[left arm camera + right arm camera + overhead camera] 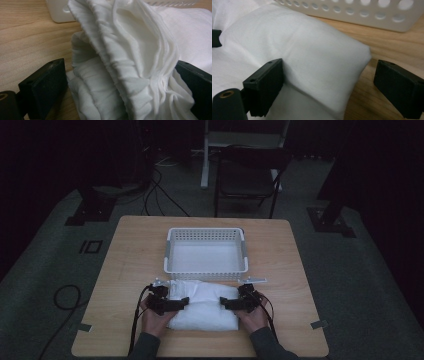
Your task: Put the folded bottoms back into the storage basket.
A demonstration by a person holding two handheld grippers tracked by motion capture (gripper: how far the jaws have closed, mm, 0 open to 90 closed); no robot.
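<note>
Here both grippers, left gripper [184,302] and right gripper [223,303], have jaws spread around the white cloth [204,307], bunched folds between them unpinched; next, regrip to move it into the basket [206,270]

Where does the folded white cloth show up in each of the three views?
High view: the white cloth lies at the table's near edge, between both grippers, in front of the white basket.
Left gripper view: bunched folds rise through the centre, between the black fingers.
Right gripper view: a smooth corner spans left and centre.
Shared landmark: the basket just behind the cloth.
</note>
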